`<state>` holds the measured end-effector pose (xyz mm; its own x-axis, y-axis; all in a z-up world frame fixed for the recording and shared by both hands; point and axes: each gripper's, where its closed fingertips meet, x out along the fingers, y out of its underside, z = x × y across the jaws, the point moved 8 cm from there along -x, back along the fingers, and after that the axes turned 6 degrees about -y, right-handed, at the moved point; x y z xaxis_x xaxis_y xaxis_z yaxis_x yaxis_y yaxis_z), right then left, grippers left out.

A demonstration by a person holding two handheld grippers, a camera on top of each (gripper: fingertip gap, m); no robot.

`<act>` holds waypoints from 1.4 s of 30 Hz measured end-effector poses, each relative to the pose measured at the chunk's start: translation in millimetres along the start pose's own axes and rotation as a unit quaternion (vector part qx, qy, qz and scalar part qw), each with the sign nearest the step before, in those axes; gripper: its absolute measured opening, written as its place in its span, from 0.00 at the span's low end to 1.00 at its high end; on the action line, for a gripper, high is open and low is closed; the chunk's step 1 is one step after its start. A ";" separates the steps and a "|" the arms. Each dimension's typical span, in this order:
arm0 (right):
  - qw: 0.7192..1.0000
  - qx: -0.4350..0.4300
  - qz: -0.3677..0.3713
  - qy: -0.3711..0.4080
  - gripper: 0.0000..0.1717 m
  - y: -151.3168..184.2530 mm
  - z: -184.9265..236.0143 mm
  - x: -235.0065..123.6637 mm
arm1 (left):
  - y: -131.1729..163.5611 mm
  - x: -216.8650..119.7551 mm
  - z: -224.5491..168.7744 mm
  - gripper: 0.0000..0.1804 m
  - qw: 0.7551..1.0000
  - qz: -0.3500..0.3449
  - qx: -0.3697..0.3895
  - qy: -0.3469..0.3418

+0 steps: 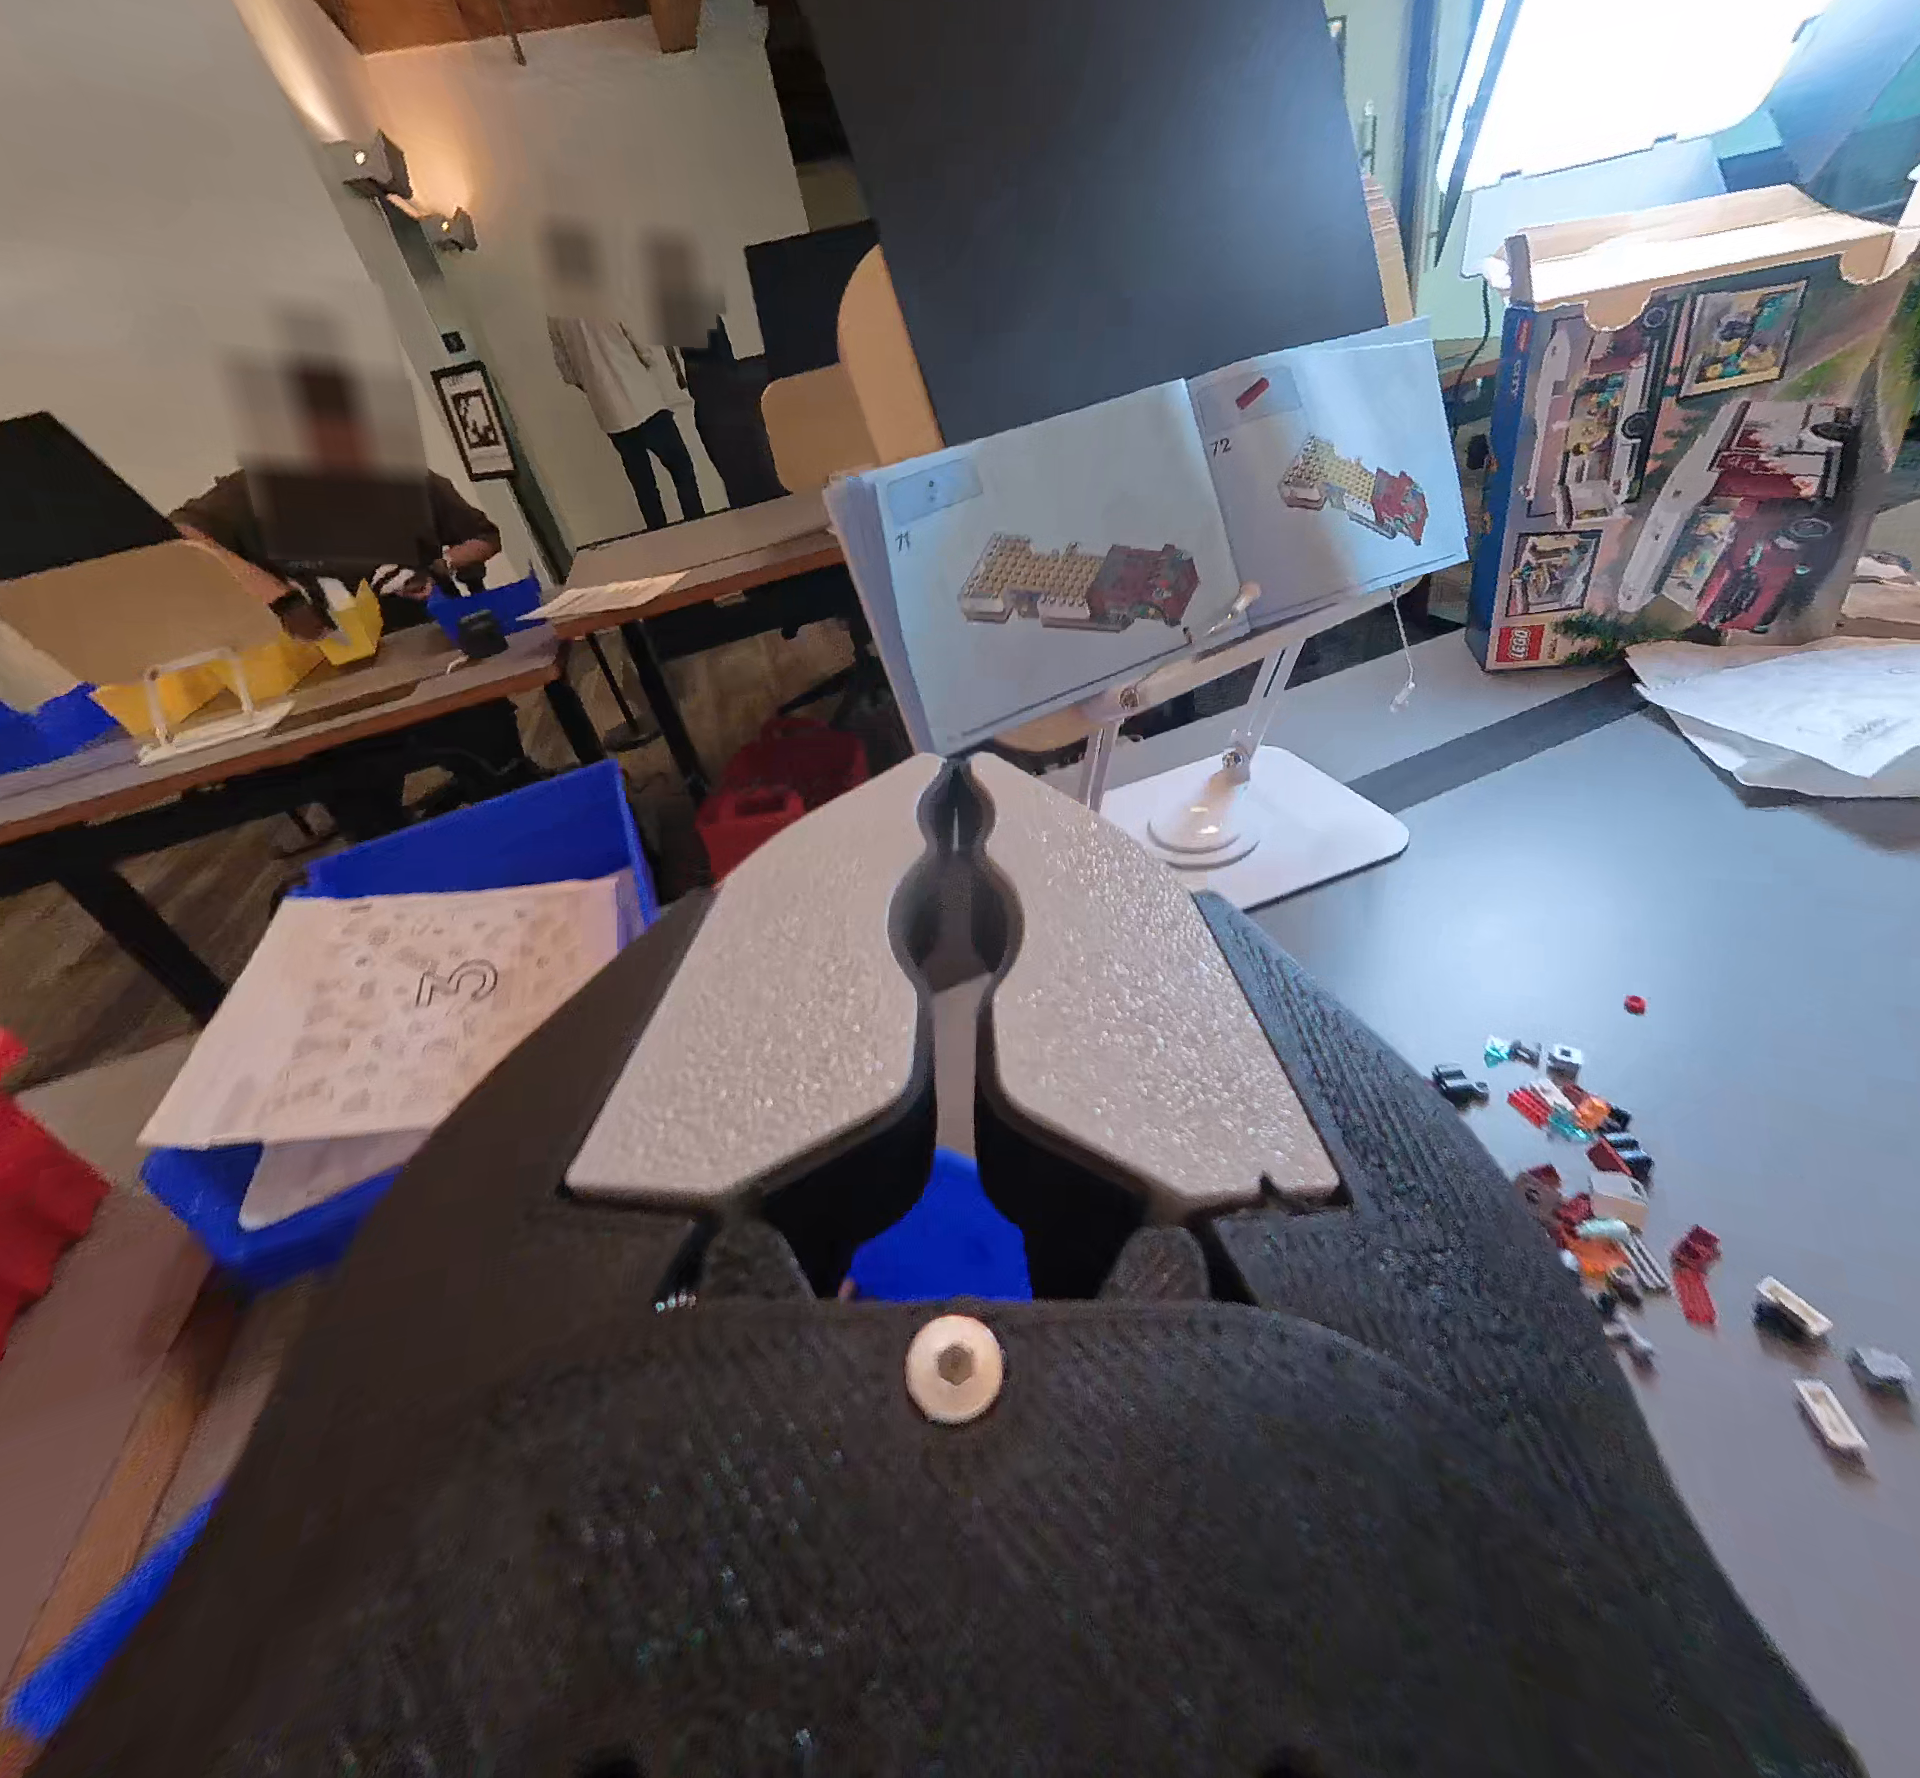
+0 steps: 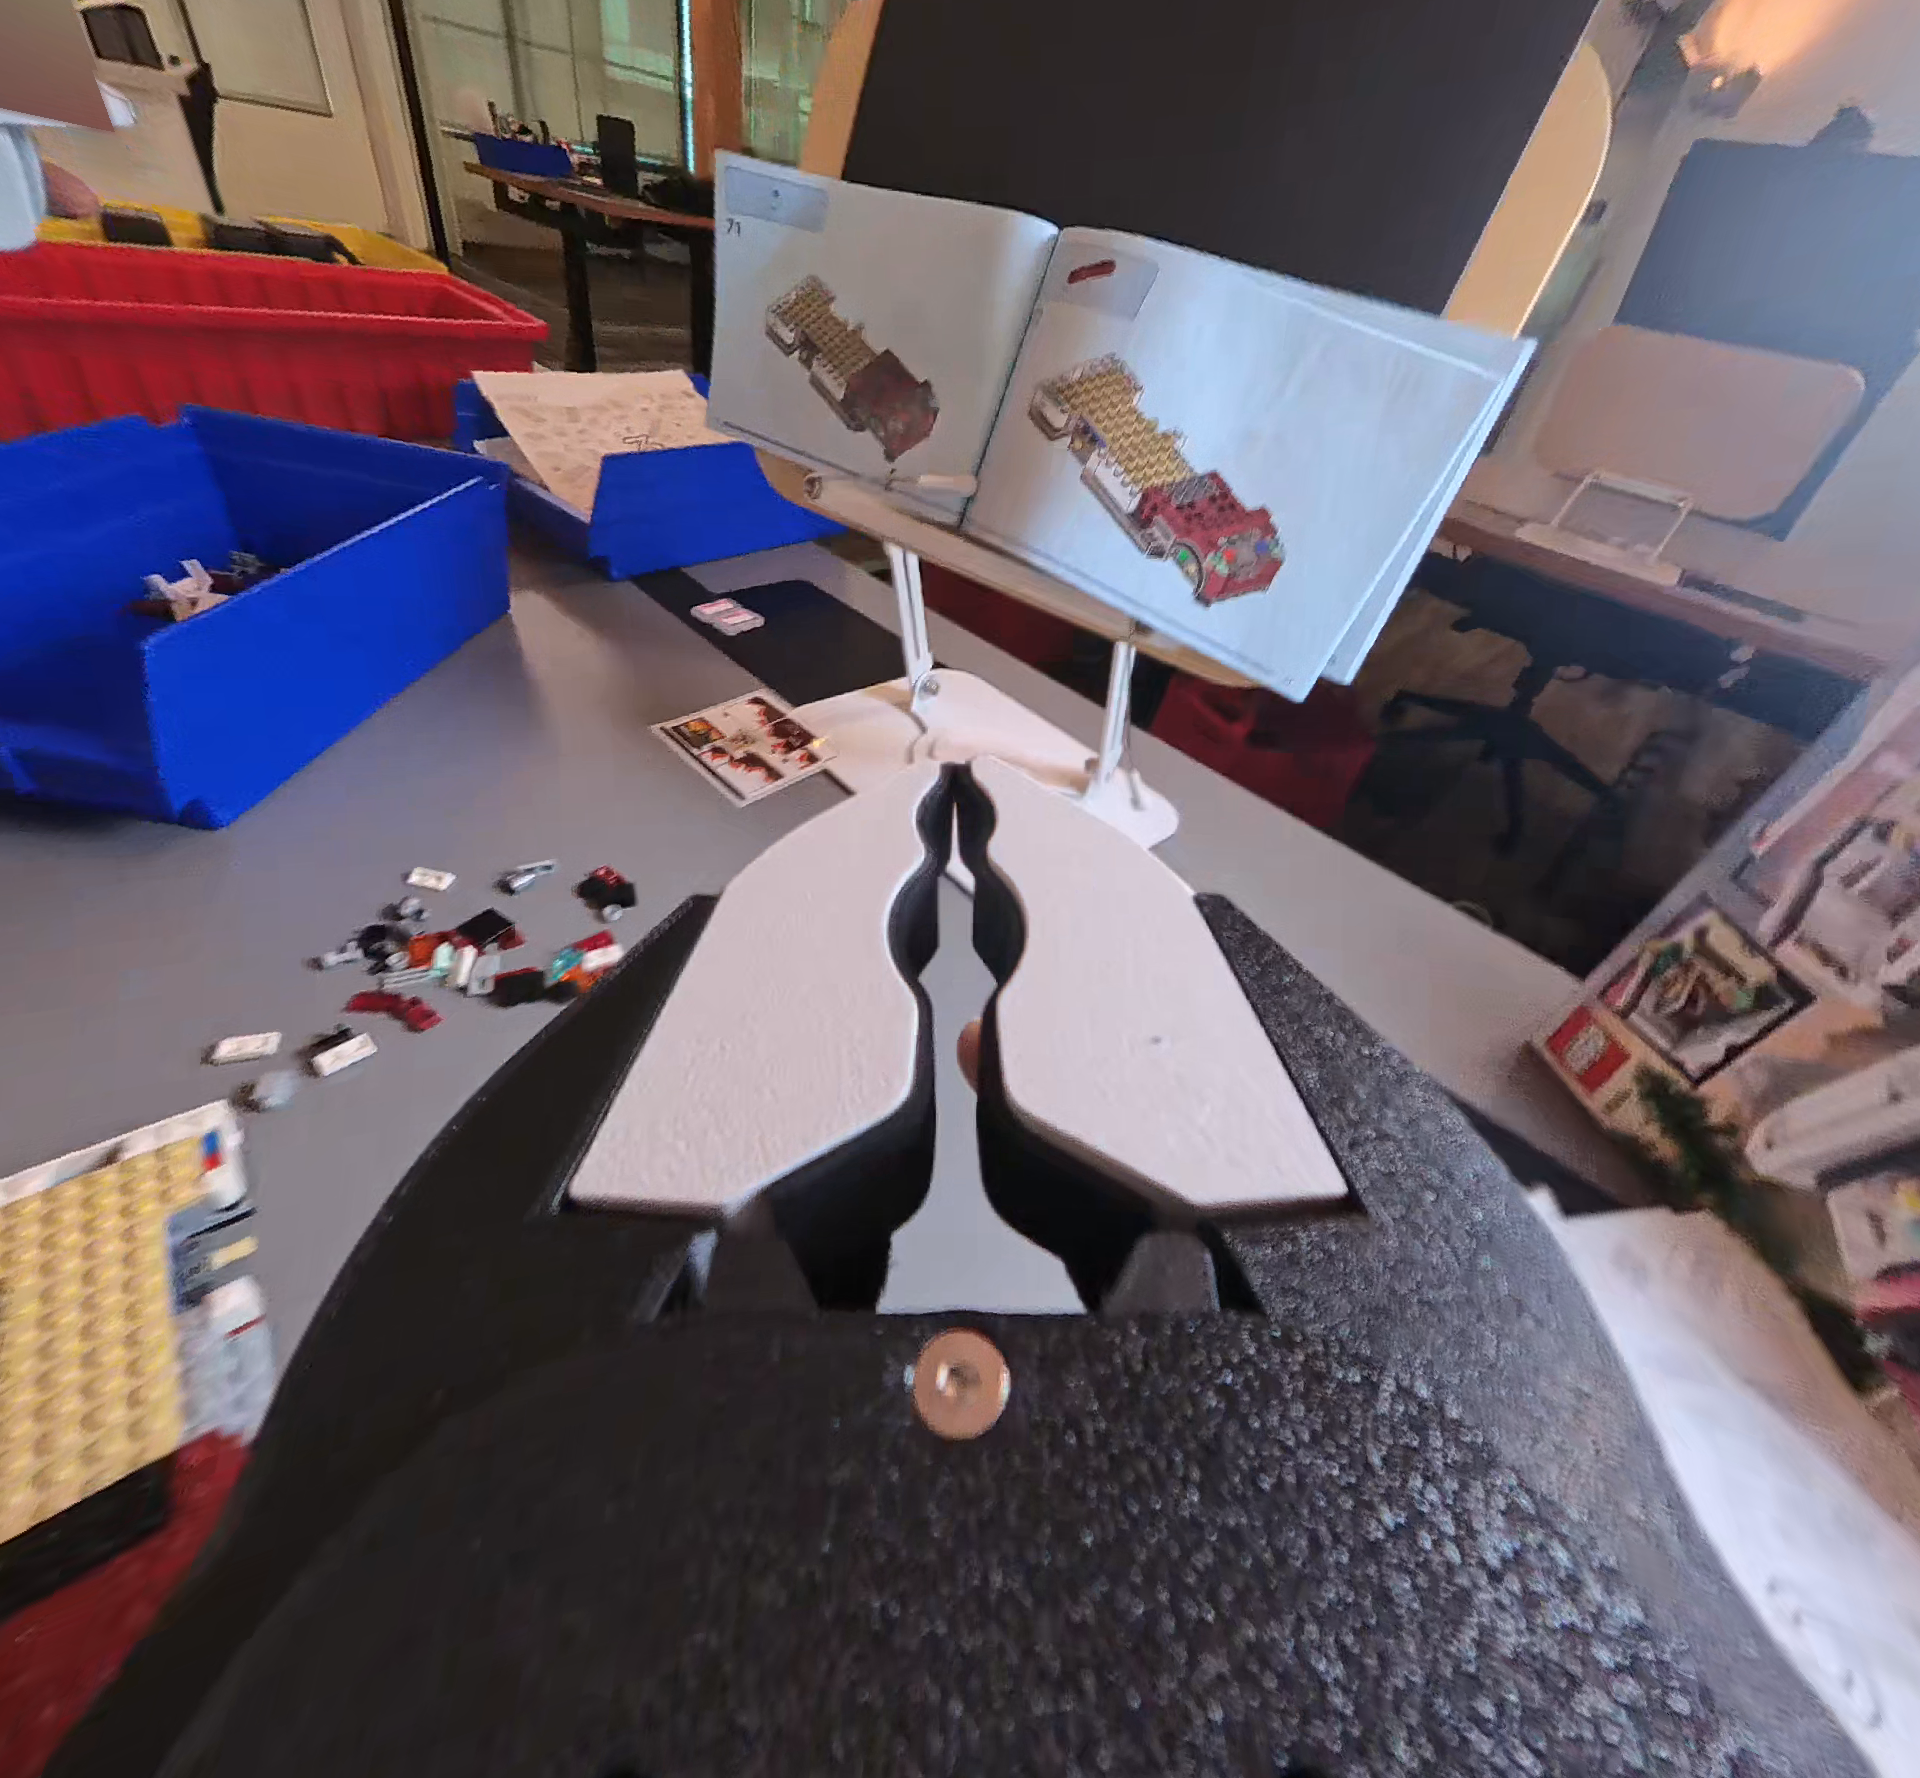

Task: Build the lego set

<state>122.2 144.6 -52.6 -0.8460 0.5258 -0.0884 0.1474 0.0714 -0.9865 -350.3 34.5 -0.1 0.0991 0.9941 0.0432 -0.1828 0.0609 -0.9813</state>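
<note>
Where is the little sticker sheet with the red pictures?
In the right wrist view, the sticker sheet lies flat on the grey table, just left of the book stand's white base and beyond the loose bricks.

Toy box blurred, cut by right edge; tan studded plate cut by left edge

Left gripper: raised above table level, pointing forward and level. Pale textured fingers brought together, tips meeting, nothing between them. Black body intact, centre screw in place.

Right gripper: raised likewise, pointing forward, tilted slightly down. White fingers closed tip to tip, grasp bare. Fingertip of holding hand visible through gap behind fingers.
</note>
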 end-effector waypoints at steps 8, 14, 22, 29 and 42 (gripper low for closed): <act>0.996 0.092 -0.012 0.018 0.00 54.0 64.8 -35.0 | 51.5 -74.6 -67.0 0.00 0.990 0.008 -0.128 0.054; 0.996 0.081 -0.035 0.007 0.00 72.1 83.2 -24.4 | 87.3 -58.1 -142.5 0.00 0.991 0.002 -0.115 0.063; 0.999 0.023 -0.048 0.010 0.00 69.5 84.0 -32.2 | 78.6 -31.5 -144.7 0.00 0.996 0.011 -0.075 0.053; 0.998 0.043 -0.051 0.003 0.01 72.8 83.3 -30.6 | -19.8 76.8 -77.8 0.00 0.999 -0.022 -0.048 -0.006; 0.999 0.018 -0.046 0.016 0.01 74.9 80.3 -32.0 | -5.2 219.5 -36.4 0.00 0.994 0.028 -0.049 -0.089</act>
<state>119.2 65.0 -134.7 -0.8382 0.5453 0.0068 0.0512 0.0912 -0.9945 -292.0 249.1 7.6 -0.0856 0.9963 0.0120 -0.0854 0.0046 -0.9963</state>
